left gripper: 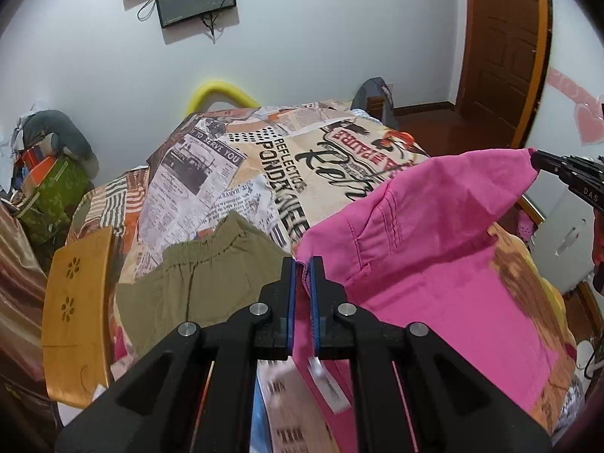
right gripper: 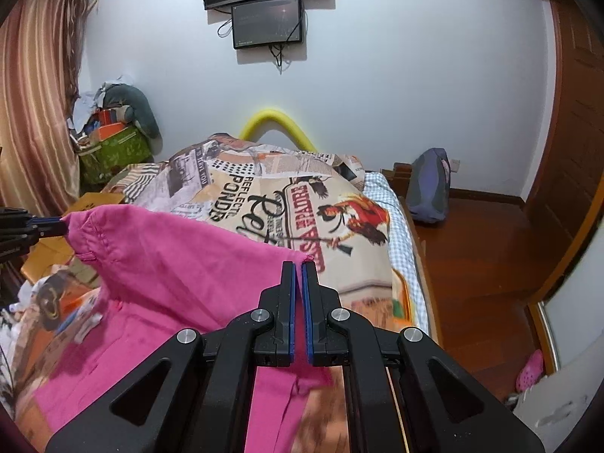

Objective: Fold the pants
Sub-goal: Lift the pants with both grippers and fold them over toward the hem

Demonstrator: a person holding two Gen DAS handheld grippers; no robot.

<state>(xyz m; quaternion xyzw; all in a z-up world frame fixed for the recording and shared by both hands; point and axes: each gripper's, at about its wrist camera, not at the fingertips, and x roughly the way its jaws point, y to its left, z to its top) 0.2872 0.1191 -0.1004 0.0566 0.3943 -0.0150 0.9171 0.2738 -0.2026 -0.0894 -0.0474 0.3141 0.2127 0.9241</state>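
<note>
Pink pants (left gripper: 434,234) hang above the bed, stretched between both grippers. My left gripper (left gripper: 302,264) is shut on one corner of the pink pants; it also shows at the left edge of the right wrist view (right gripper: 62,222). My right gripper (right gripper: 300,266) is shut on the other corner of the pink pants (right gripper: 170,264); it shows at the right of the left wrist view (left gripper: 534,158). The lower part of the pants lies on the bed. A white tag (left gripper: 328,385) dangles below the left gripper.
Olive green pants (left gripper: 196,279) lie on the bed's newspaper-print cover (left gripper: 245,173) to the left. A wooden chair back (left gripper: 75,309) stands at the left. Boxes and bags (right gripper: 113,139) are piled by the curtain. A backpack (right gripper: 430,188) sits on the wooden floor by the door.
</note>
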